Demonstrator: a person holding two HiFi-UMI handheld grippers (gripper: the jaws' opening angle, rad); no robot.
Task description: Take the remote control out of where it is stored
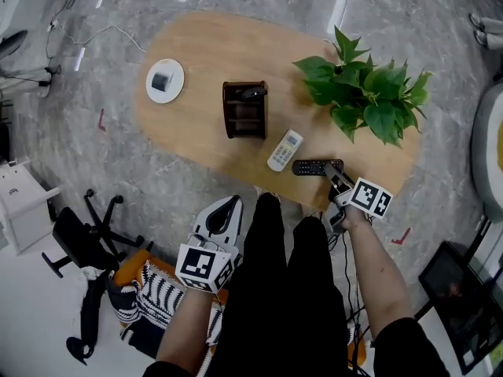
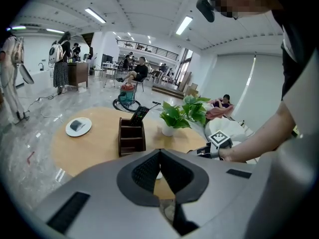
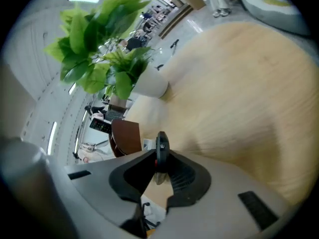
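Note:
A black remote control lies level over the table's near edge, and my right gripper is shut on its right end. In the right gripper view the black remote stands edge-on between the pads, with my right gripper clamped on it. A white remote lies on the table to its left. The brown organizer stands mid-table with another dark remote sticking out of its far slot; the left gripper view also shows this dark remote. My left gripper hangs below the table edge, shut and empty.
A potted green plant stands at the table's right, just beyond my right gripper. A white dish holding a dark object sits at the far left. An office chair and striped fabric are on the floor at lower left.

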